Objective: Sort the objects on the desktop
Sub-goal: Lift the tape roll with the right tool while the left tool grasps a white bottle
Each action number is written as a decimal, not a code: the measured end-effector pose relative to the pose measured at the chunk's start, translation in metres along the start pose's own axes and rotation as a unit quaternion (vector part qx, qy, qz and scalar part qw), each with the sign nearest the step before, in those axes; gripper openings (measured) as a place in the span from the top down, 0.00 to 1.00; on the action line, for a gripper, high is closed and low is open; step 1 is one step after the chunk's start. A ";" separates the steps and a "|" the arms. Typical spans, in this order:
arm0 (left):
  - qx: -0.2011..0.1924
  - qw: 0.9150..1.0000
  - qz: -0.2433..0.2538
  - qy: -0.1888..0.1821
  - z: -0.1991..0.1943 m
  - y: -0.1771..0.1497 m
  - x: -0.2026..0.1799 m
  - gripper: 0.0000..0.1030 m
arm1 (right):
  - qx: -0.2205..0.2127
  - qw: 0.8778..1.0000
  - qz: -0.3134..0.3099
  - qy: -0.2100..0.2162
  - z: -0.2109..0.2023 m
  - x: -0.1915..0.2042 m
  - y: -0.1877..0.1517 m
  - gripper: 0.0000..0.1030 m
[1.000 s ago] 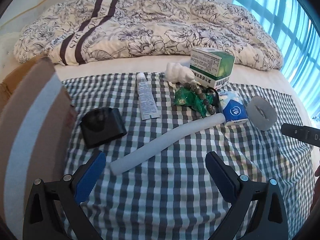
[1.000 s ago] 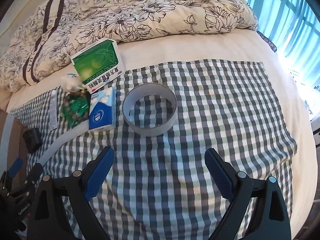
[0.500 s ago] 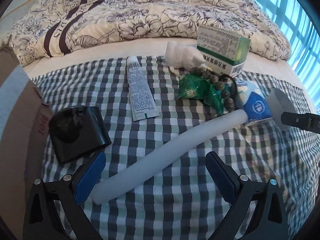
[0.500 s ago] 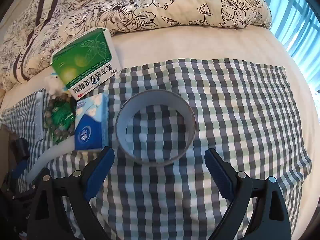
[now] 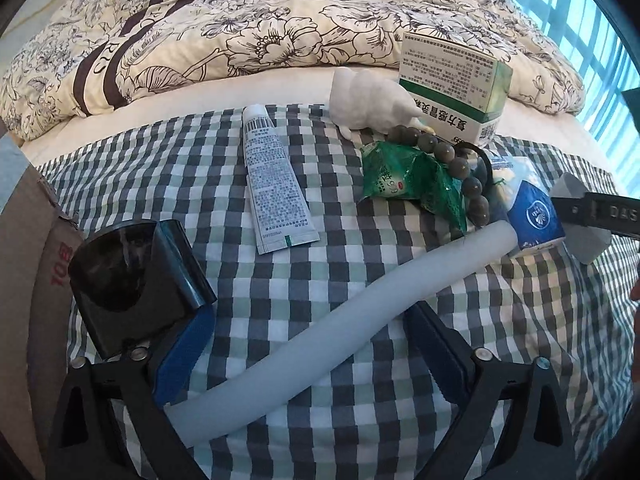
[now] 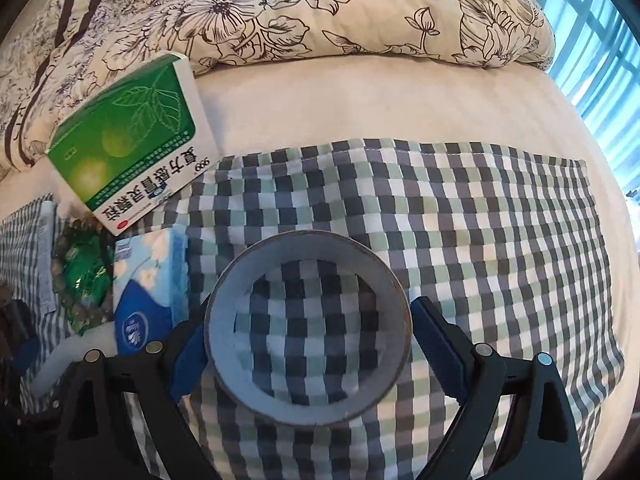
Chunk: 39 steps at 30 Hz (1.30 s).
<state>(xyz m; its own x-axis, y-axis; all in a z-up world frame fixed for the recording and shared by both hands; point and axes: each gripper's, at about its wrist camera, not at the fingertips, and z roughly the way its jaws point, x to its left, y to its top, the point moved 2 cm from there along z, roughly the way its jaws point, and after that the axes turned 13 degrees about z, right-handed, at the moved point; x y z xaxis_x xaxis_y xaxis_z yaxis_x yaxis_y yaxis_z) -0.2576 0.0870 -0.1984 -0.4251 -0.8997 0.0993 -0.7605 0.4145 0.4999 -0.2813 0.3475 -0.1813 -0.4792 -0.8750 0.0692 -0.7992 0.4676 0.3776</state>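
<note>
My left gripper [image 5: 310, 354] is open, low over the checked cloth [image 5: 328, 264]. A long white foam tube [image 5: 344, 320] lies slantwise between its fingers. The black case [image 5: 132, 276] touches the left finger. Further back lie a cream tube [image 5: 272, 192], a white shell [image 5: 368, 100], a green packet [image 5: 412, 184], a bead bracelet [image 5: 452, 160], a green medicine box [image 5: 452, 92] and a blue tissue pack [image 5: 532, 212]. My right gripper [image 6: 312, 356] is open and straddles a grey tape ring [image 6: 304, 412]. Beside the ring sit the tissue pack [image 6: 148, 292] and the medicine box [image 6: 128, 136].
A cardboard box [image 5: 28, 280] stands at the cloth's left edge. A flowered quilt [image 5: 280, 20] is heaped along the back of the bed. A bright window [image 6: 600, 40] is on the right. Bare checked cloth [image 6: 480, 220] stretches right of the ring.
Both grippers have moved forward and down. The left one now has the foam tube between its fingers, and the right one has closed in until its fingers flank the grey ring.
</note>
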 end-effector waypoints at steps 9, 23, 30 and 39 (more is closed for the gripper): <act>-0.006 0.999 0.037 -0.007 -0.012 -0.003 -0.020 0.51 | -0.003 1.000 0.005 -0.002 -0.007 -0.005 -0.009 0.21; -0.022 1.000 0.003 -0.006 -0.065 -0.020 -0.014 0.89 | -0.020 0.999 0.025 0.023 -0.072 -0.035 -0.037 0.21; -0.049 0.999 -0.010 -0.002 -0.105 -0.023 -0.009 0.89 | -0.038 0.998 0.015 0.042 -0.106 -0.026 -0.042 0.21; -0.061 0.998 -0.015 0.014 -0.142 -0.026 -0.003 0.90 | -0.058 0.996 -0.002 0.066 -0.145 -0.013 -0.060 0.21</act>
<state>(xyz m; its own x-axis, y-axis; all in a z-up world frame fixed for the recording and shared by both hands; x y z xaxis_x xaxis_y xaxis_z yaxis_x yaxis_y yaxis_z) -0.1665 0.0588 -0.0895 -0.3875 -0.9157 0.1064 -0.7063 0.3690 0.6041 -0.1751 0.3125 -0.0710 -0.4178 -0.8897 0.1843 -0.7501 0.4522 0.4826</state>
